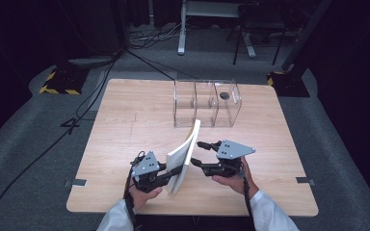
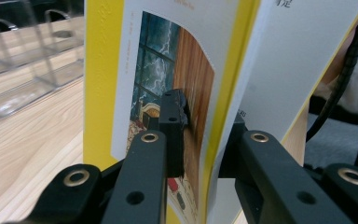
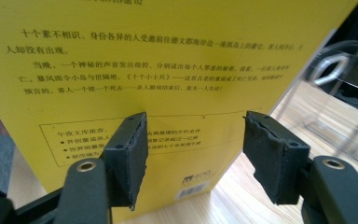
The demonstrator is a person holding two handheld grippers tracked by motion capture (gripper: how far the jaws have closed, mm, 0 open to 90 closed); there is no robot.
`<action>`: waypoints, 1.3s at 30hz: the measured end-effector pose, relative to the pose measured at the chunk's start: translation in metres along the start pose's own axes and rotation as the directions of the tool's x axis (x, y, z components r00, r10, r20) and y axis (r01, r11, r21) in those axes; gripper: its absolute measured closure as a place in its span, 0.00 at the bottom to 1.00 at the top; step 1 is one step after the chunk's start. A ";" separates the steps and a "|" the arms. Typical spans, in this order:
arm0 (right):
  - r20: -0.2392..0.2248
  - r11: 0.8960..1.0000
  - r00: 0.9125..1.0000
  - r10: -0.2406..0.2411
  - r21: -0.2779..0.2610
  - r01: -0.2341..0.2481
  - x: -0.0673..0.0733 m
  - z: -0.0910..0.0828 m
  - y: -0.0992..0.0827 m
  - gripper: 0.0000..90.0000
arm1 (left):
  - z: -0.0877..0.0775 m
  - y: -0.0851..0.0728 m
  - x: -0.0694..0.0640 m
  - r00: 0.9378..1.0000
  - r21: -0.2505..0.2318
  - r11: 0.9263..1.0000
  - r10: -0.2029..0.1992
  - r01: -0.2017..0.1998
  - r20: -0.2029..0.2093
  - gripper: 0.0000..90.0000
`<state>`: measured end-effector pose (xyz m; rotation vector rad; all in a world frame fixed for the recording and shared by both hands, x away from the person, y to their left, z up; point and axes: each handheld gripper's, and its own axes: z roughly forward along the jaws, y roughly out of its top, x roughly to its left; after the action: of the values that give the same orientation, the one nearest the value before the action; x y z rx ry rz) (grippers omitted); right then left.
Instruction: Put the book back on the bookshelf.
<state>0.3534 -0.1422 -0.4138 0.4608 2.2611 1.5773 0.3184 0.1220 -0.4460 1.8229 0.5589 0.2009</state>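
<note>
A thin yellow book (image 1: 185, 154) stands upright and tilted on the wooden table (image 1: 125, 125), spine edge down. My left gripper (image 1: 176, 172) is shut on the book's lower edge. In the left gripper view one pad presses the picture on the front cover (image 2: 168, 56), and the other jaw sits behind the cover and pages; left gripper (image 2: 205, 122). My right gripper (image 1: 197, 153) is open, just right of the book, pointing at it. In the right gripper view its two pads (image 3: 130, 149) stand apart in front of the yellow back cover (image 3: 144, 56) with its printed text; right gripper (image 3: 196, 135).
A clear plastic organizer (image 1: 207, 103) with three compartments stands behind the book toward the table's far edge, also seen as the clear organizer (image 2: 32, 70) and the clear organizer (image 3: 340, 79). Cables and stand legs lie on the grey floor beyond.
</note>
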 end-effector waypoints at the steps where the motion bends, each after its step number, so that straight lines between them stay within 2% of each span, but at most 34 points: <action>1: 0.004 1.000 1.000 0.009 -0.005 -0.008 -0.004 -0.004 -0.002 0.45 | 0.006 0.001 0.002 1.000 -0.003 1.000 -0.004 0.004 0.019 0.87; 5: 0.046 1.000 0.999 0.009 -0.003 -0.009 -0.014 -0.018 -0.007 0.44 | 0.028 0.008 0.002 0.999 -0.005 1.000 0.009 -0.009 0.045 0.87; 7: 0.059 1.000 0.998 0.025 -0.004 -0.025 -0.020 -0.027 -0.011 0.44 | 0.033 0.010 0.002 0.998 -0.005 1.000 0.011 -0.010 0.055 0.87; 8: 0.067 0.999 0.997 0.032 -0.006 -0.031 -0.022 -0.031 -0.013 0.44 | 0.042 0.012 0.003 0.997 -0.009 1.000 0.009 -0.009 0.071 0.87; 13: 0.104 0.999 0.993 0.050 -0.012 -0.049 -0.027 -0.041 -0.017 0.45 | 0.054 0.014 0.001 0.997 -0.019 1.000 0.006 -0.004 0.076 0.86; 15: 0.109 0.998 0.992 0.062 -0.020 -0.060 -0.028 -0.043 -0.020 0.46 | 0.054 0.014 0.003 0.996 -0.017 1.000 0.009 -0.008 0.084 0.81; 19: 0.107 0.998 0.992 0.066 -0.032 -0.063 -0.025 -0.043 -0.023 0.46 | 0.050 0.015 0.000 0.997 0.009 1.000 0.028 -0.029 0.068 0.71; 23: 0.099 0.998 0.993 0.058 -0.025 -0.056 -0.020 -0.041 -0.026 0.46 | 0.043 0.015 0.001 0.994 0.037 0.998 0.040 -0.044 0.099 0.64; 24: 0.101 0.998 0.993 0.053 -0.020 -0.052 -0.019 -0.040 -0.026 0.45 | 0.043 0.015 0.001 0.994 0.037 0.998 0.040 -0.044 0.099 0.62; 25: 0.100 0.999 0.994 0.052 -0.017 -0.050 -0.018 -0.040 -0.027 0.45 | 0.039 0.013 -0.002 0.994 0.053 0.998 0.040 -0.046 0.098 0.54; 26: 0.100 0.999 0.994 0.052 -0.017 -0.050 -0.018 -0.040 -0.027 0.45 | 0.039 0.013 -0.002 0.994 0.053 0.998 0.040 -0.046 0.098 0.52; 28: 0.097 0.999 0.994 0.053 -0.014 -0.051 -0.018 -0.040 -0.027 0.45 | 0.035 0.011 -0.005 0.989 0.054 0.997 0.045 -0.054 0.140 0.50; 29: 0.098 0.999 0.994 0.048 -0.009 -0.048 -0.017 -0.039 -0.028 0.44 | 0.035 0.010 -0.008 0.989 0.074 0.995 0.053 -0.063 0.137 0.41; 33: 0.092 0.999 0.995 0.032 0.014 -0.033 -0.014 -0.035 -0.031 0.43 | 0.041 0.009 -0.021 0.993 0.123 0.988 0.078 -0.089 0.092 0.29; 39: 0.092 0.999 0.996 0.021 0.024 -0.023 -0.011 -0.030 -0.031 0.42 | 0.055 0.005 -0.030 0.996 0.154 0.984 0.086 -0.087 0.016 0.26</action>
<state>0.3472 -0.1825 -0.4324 0.5548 2.2162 1.5088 0.3163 0.0595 -0.4550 1.9994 0.5001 0.2123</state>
